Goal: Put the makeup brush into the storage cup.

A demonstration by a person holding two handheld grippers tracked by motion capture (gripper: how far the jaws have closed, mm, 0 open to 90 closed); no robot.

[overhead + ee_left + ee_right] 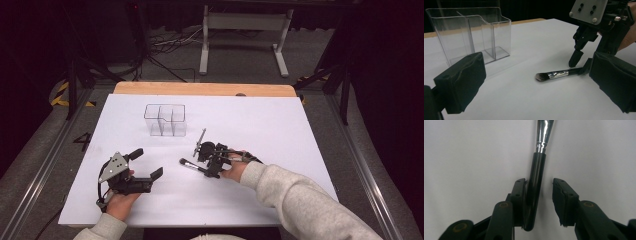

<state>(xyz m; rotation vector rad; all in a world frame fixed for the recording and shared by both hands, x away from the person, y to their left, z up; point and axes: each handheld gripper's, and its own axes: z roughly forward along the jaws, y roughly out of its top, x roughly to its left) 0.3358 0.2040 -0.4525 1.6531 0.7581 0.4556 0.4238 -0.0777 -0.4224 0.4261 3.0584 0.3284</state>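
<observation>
A makeup brush [192, 166] with a black handle, a silver ferrule and dark bristles lies flat on the white table sheet [280, 130]. My right gripper [210, 169] points down over the handle end. In the right gripper view the handle [536, 182] lies between the jaws of that gripper [540, 186]: it touches the left pad, and a gap separates it from the right pad. My left gripper [146, 163] stands open at the near left with nothing between its jaws. From the left gripper [537, 82] I see the brush [554, 74] and the right gripper [581, 63] beyond.
A clear plastic organiser [165, 120] with three compartments stands behind the brush, toward the back middle; it also shows in the left gripper view [471, 35]. A second thin grey brush [200, 141] lies just beyond the right gripper. The table's wooden edge [200, 89] runs along the back.
</observation>
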